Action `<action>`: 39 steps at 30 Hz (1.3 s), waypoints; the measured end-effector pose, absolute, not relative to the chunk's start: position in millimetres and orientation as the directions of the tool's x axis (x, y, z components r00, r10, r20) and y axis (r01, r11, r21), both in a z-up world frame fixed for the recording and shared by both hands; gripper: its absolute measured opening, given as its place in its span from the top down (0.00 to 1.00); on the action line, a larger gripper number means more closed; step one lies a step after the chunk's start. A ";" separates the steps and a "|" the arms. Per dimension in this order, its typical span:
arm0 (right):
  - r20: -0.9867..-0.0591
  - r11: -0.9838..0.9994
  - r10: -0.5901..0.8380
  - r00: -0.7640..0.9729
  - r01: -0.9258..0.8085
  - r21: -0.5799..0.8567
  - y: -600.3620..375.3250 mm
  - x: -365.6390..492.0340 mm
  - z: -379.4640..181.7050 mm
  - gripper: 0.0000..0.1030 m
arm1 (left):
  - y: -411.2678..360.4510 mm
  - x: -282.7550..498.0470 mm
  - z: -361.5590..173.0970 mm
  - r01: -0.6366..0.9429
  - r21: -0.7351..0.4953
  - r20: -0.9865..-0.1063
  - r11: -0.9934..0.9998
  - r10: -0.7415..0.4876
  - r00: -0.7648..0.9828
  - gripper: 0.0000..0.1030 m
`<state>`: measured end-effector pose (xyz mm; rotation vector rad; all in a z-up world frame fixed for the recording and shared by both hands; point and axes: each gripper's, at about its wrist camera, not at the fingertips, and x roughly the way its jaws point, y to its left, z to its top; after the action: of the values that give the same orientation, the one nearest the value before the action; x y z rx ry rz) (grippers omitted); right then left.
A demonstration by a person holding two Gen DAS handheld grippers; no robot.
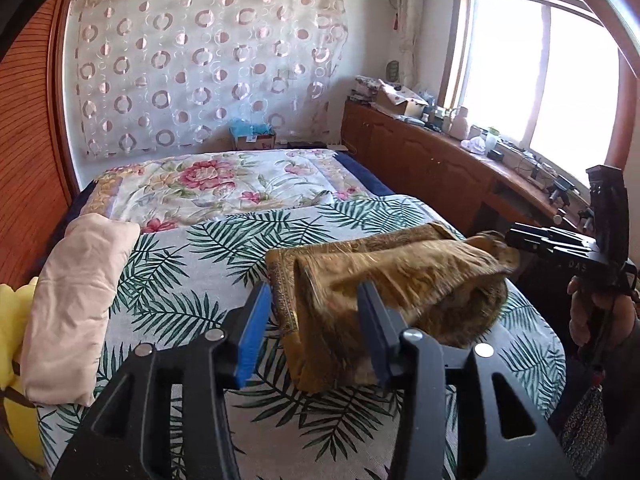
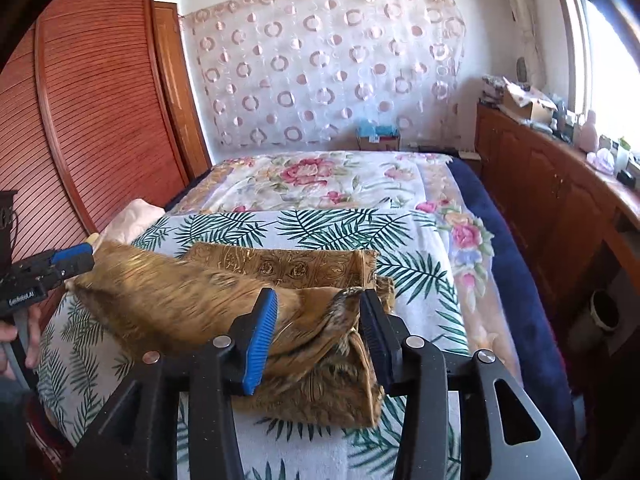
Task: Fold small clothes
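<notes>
A golden-brown patterned garment [image 1: 400, 280] lies part-folded across the palm-leaf sheet [image 1: 192, 264], its upper layer blurred. In the left wrist view my left gripper [image 1: 316, 332] stands open over the garment's left end, with cloth between the fingers but not pinched. The right gripper [image 1: 514, 238] reaches the garment's far right end from the side. In the right wrist view the right gripper [image 2: 318, 332] is open, and a corner of the garment [image 2: 224, 300] sticks up near its right finger [image 2: 376, 328]. The left gripper [image 2: 76, 258] is at the cloth's left end.
A folded pale pink cloth [image 1: 76, 308] and a yellow item [image 1: 12, 320] lie at the bed's left edge. A floral quilt [image 1: 224, 188] covers the far half. A cluttered wooden cabinet [image 1: 440, 160] runs along the right; a louvred wardrobe [image 2: 100, 120] stands on the left.
</notes>
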<state>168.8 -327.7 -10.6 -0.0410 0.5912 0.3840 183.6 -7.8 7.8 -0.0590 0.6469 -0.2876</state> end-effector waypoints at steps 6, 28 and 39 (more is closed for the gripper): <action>-0.551 0.915 0.342 0.762 -0.404 0.009 -336.2 135.3 -19.1 0.56 | -0.7 162.2 4.6 0.269 -0.137 -0.579 0.953 -0.298 0.759 0.29; -0.633 0.876 0.304 0.712 -0.471 -0.109 -309.8 192.5 -29.7 0.56 | -7.7 203.6 -38.3 0.282 -0.130 -0.660 0.951 -0.295 0.691 0.25; -0.606 0.915 0.280 0.744 -0.399 -0.067 -323.9 250.9 -26.2 0.56 | 8.5 265.3 -27.2 0.192 -0.149 -0.633 0.970 -0.243 0.735 0.25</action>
<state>250.9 -323.9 -26.2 -0.1981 0.6295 0.3744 265.3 8.5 -27.2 -0.0754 0.7062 -0.2396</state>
